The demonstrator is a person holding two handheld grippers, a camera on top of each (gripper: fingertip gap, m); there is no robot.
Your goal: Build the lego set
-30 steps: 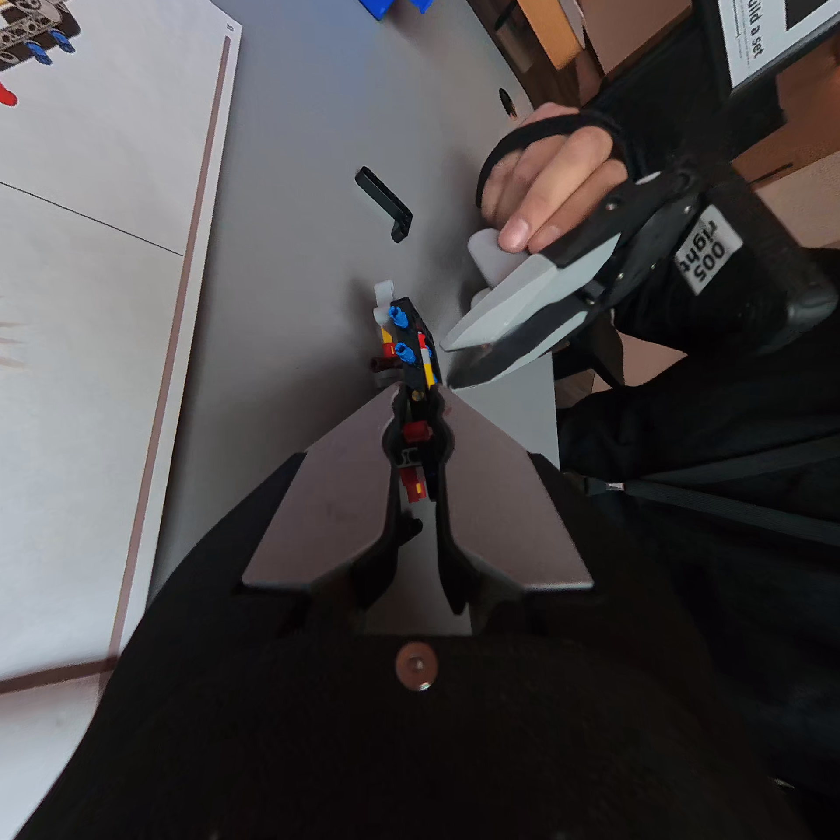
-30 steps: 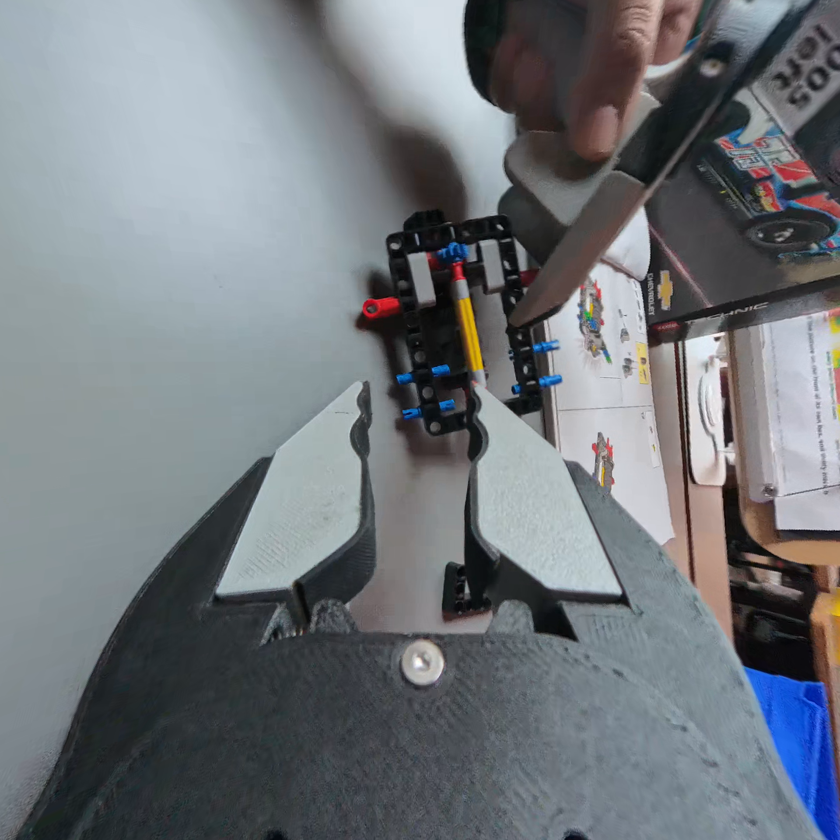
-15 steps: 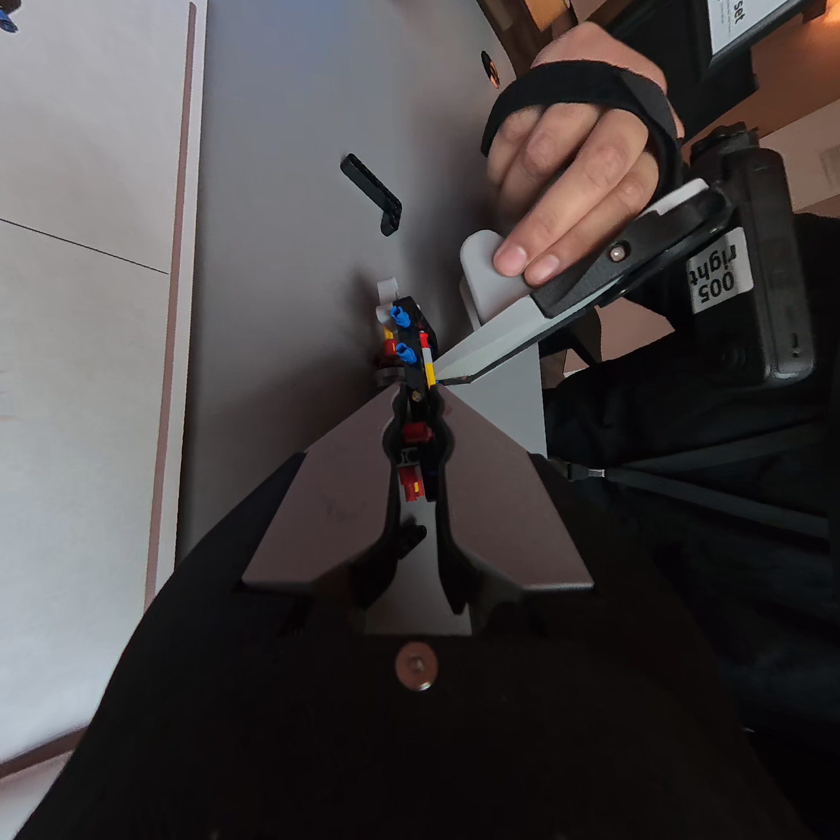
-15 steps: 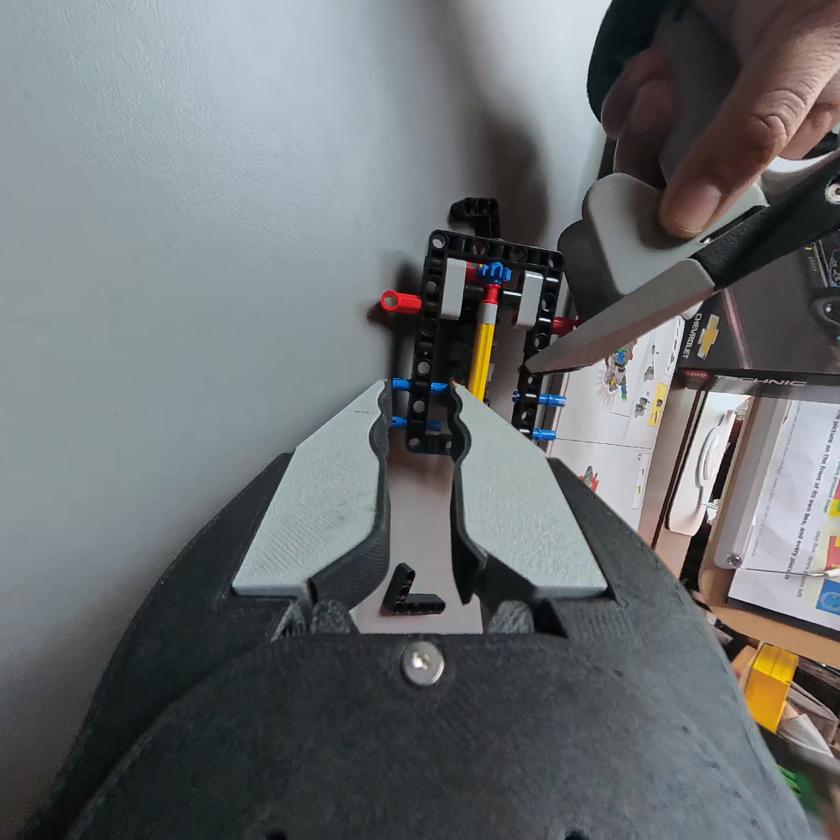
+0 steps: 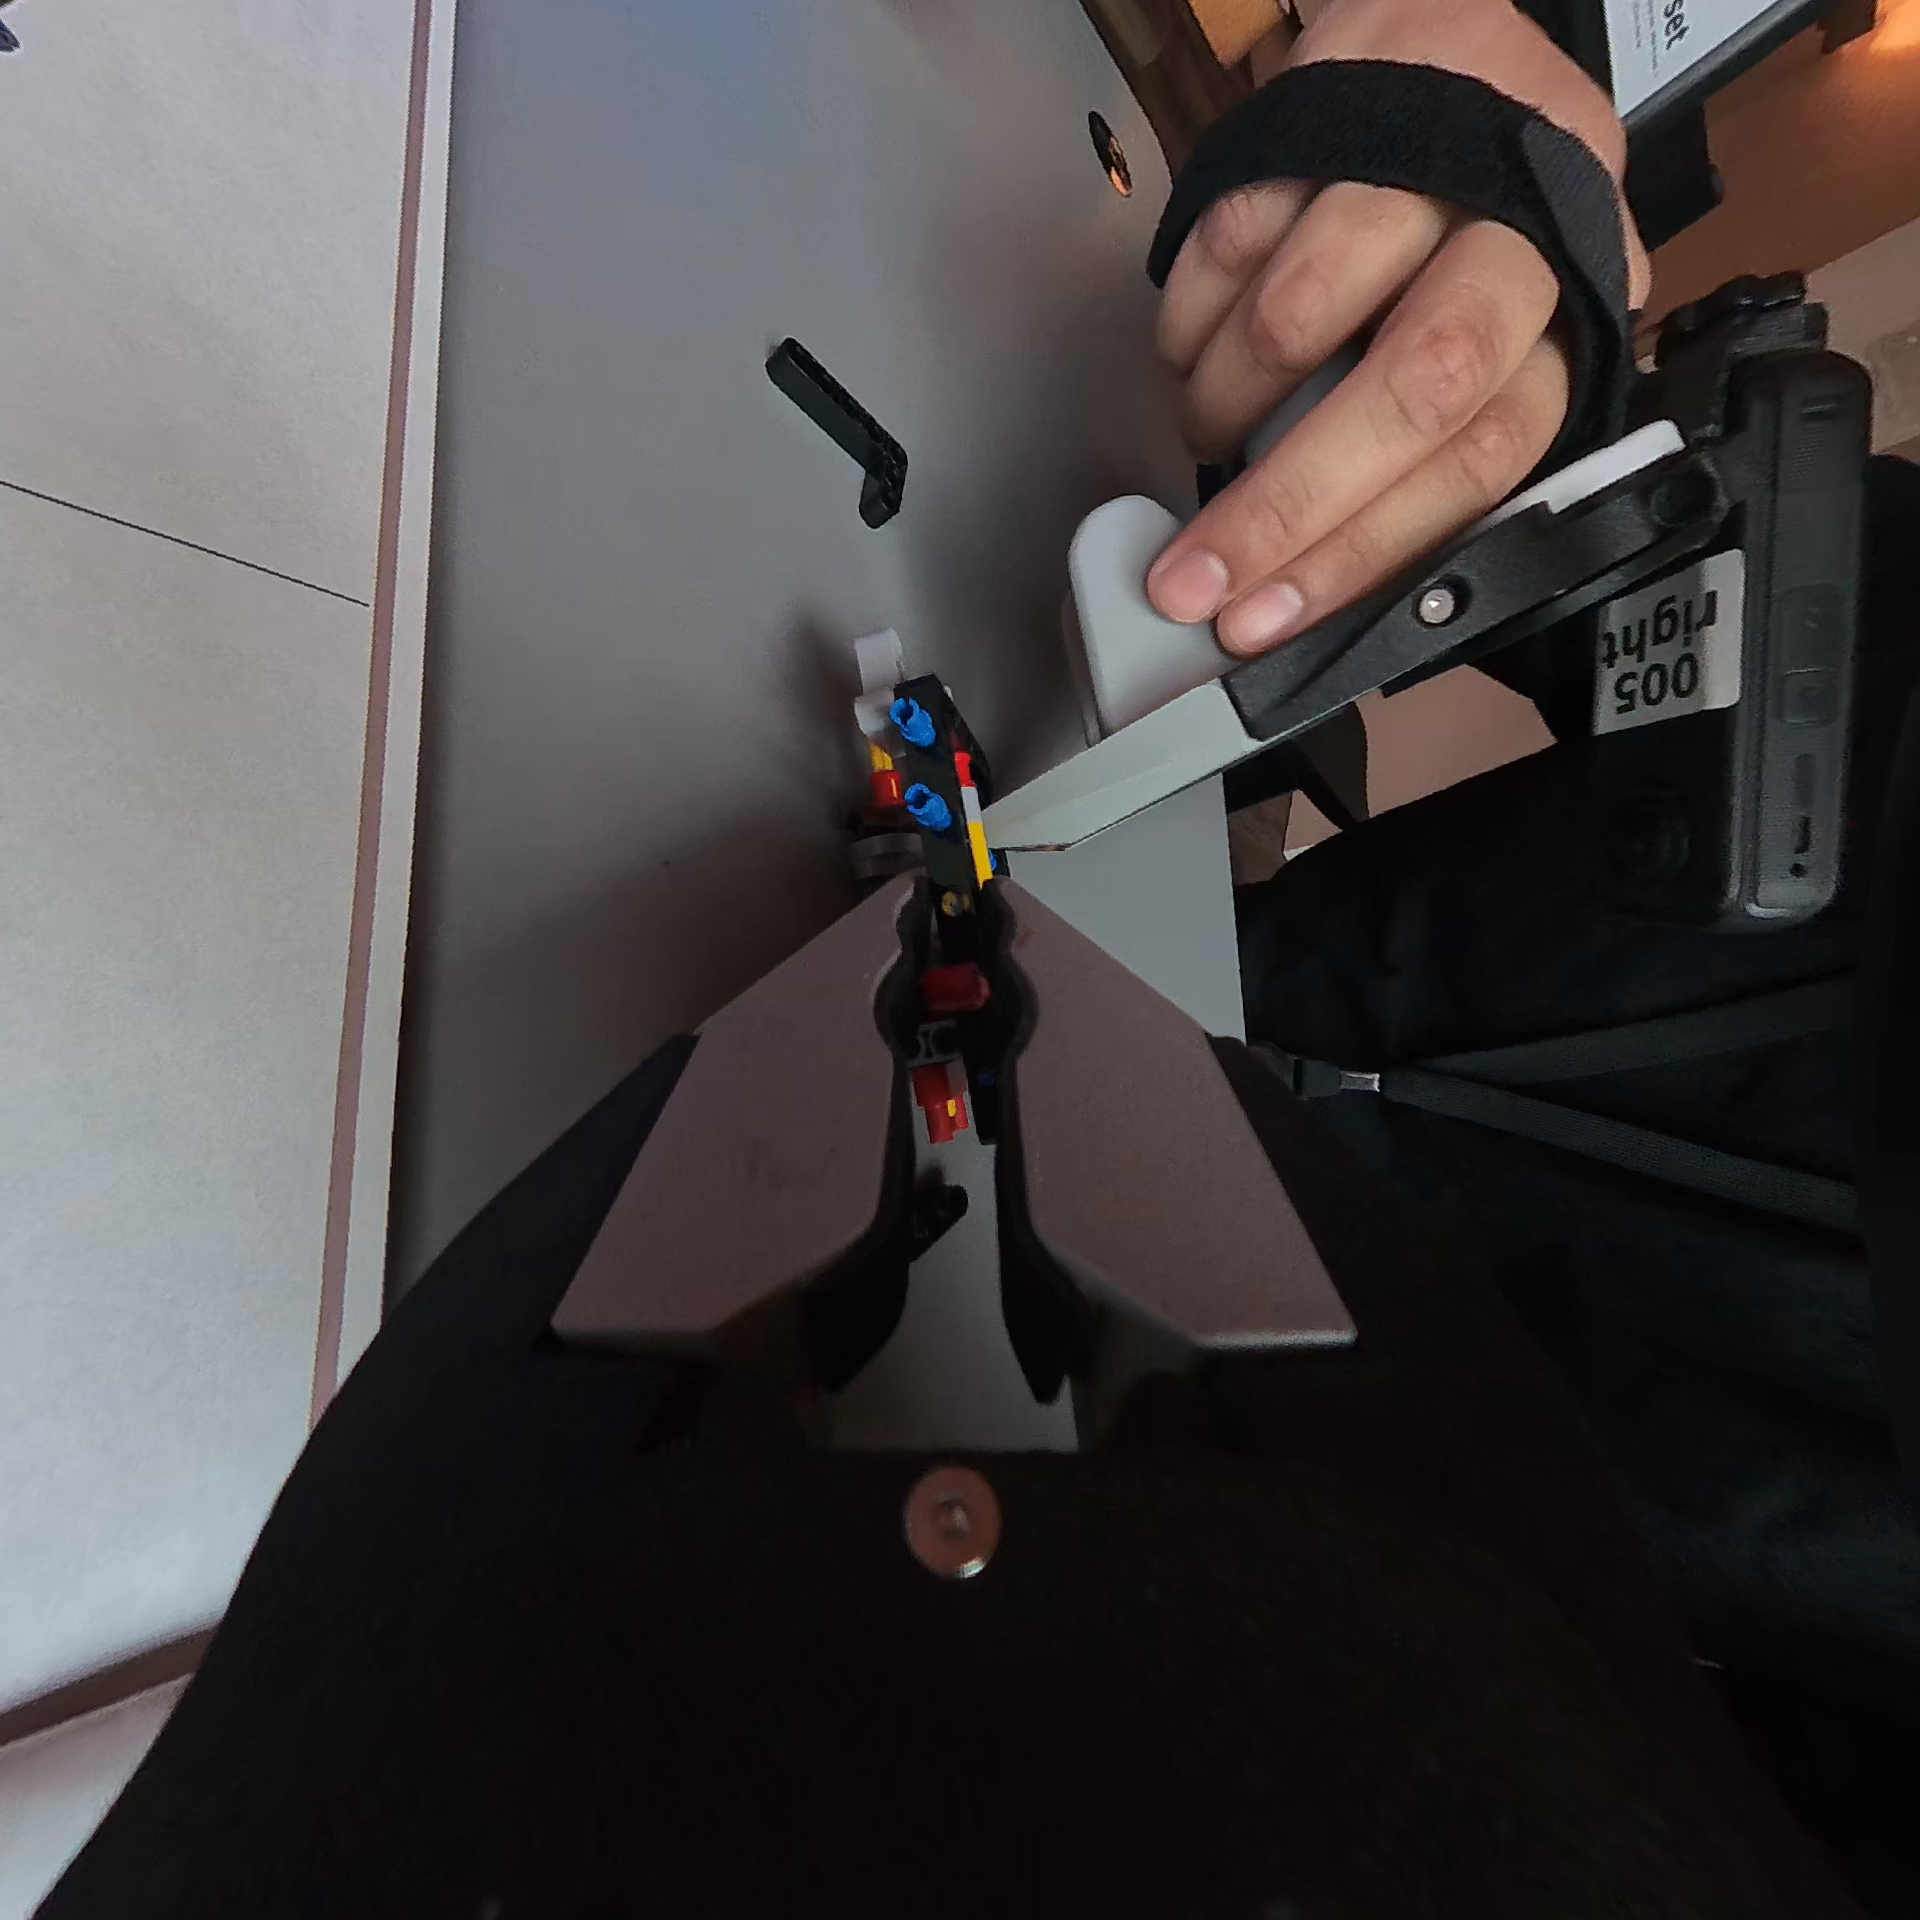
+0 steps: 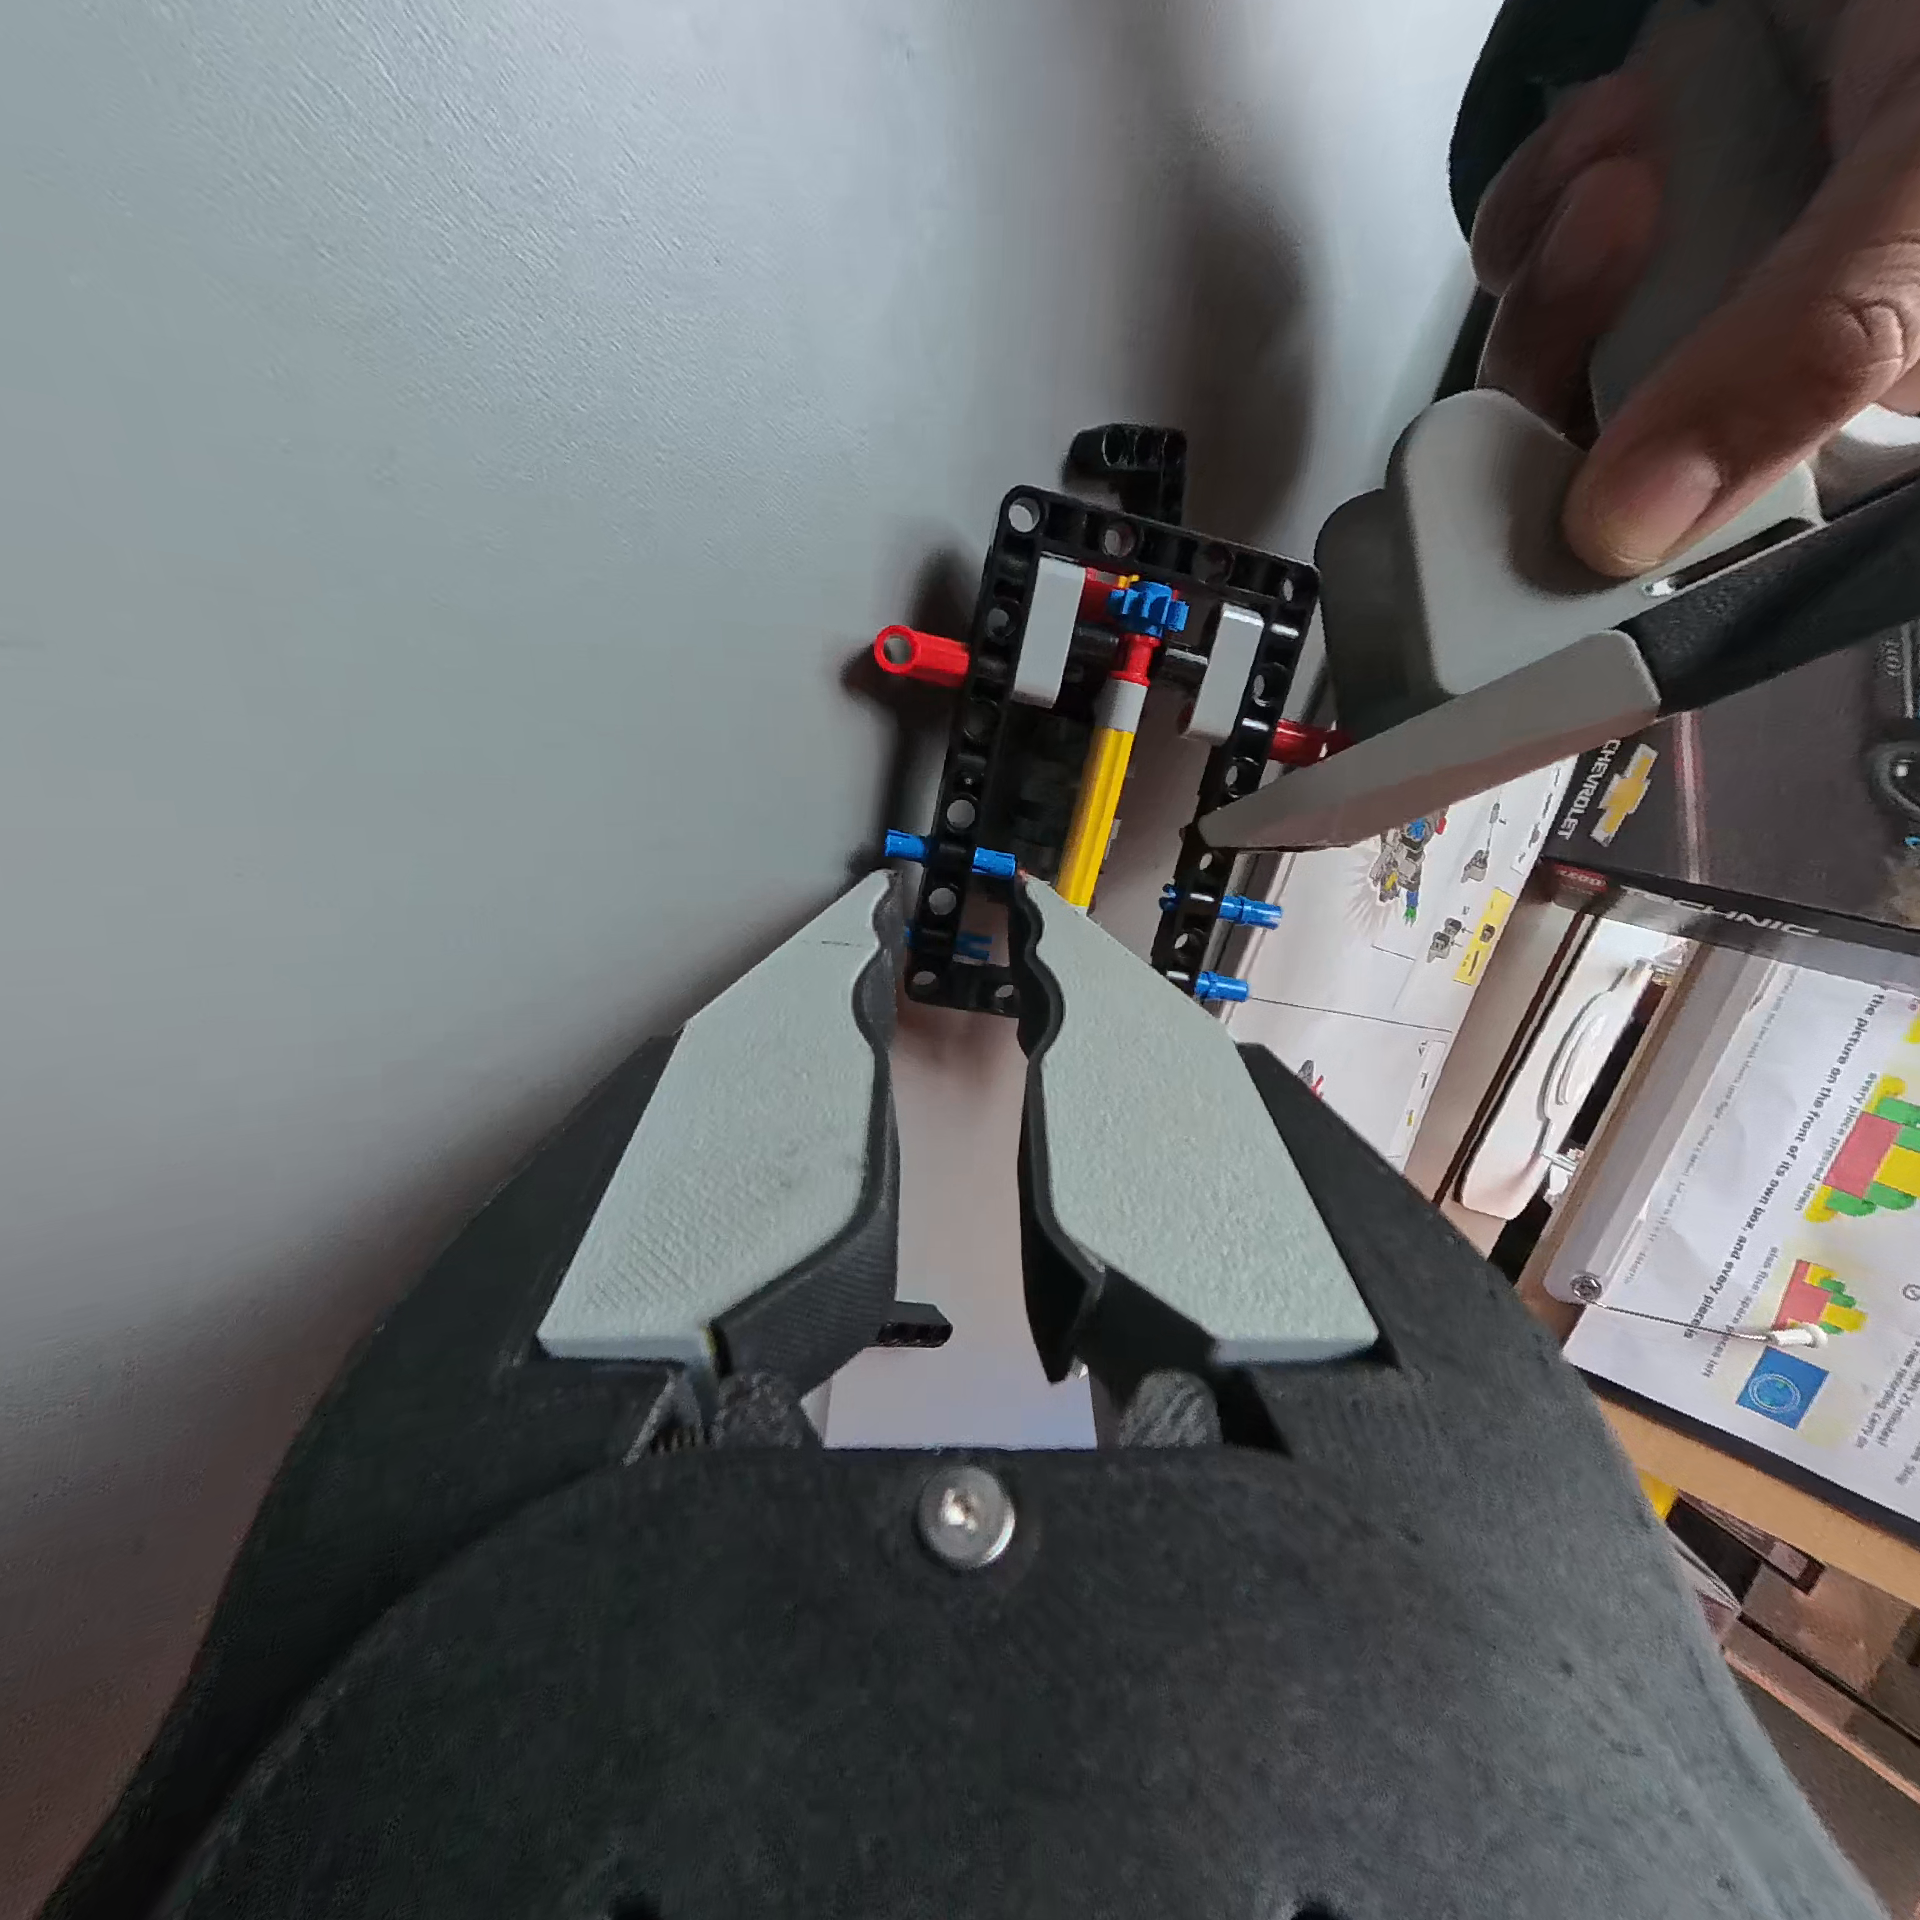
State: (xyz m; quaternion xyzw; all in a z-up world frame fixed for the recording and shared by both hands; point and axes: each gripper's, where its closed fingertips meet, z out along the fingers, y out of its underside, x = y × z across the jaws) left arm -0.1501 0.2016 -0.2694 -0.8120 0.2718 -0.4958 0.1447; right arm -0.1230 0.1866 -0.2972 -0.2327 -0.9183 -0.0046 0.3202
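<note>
Black beams form the lego frame (image 6: 1101, 748), which stands on edge on the grey table (image 6: 416, 520), close to the table's near corner. The left gripper (image 5: 958, 914) is closed on one side beam of the frame. The right gripper (image 6: 951, 899) has its jaws around the other side beam, beside a blue pin (image 6: 992, 860), and appears to pinch it. A loose black angled beam (image 5: 840, 431) lies apart on open table, and the instruction booklet (image 5: 187, 623) lies further to the side.
</note>
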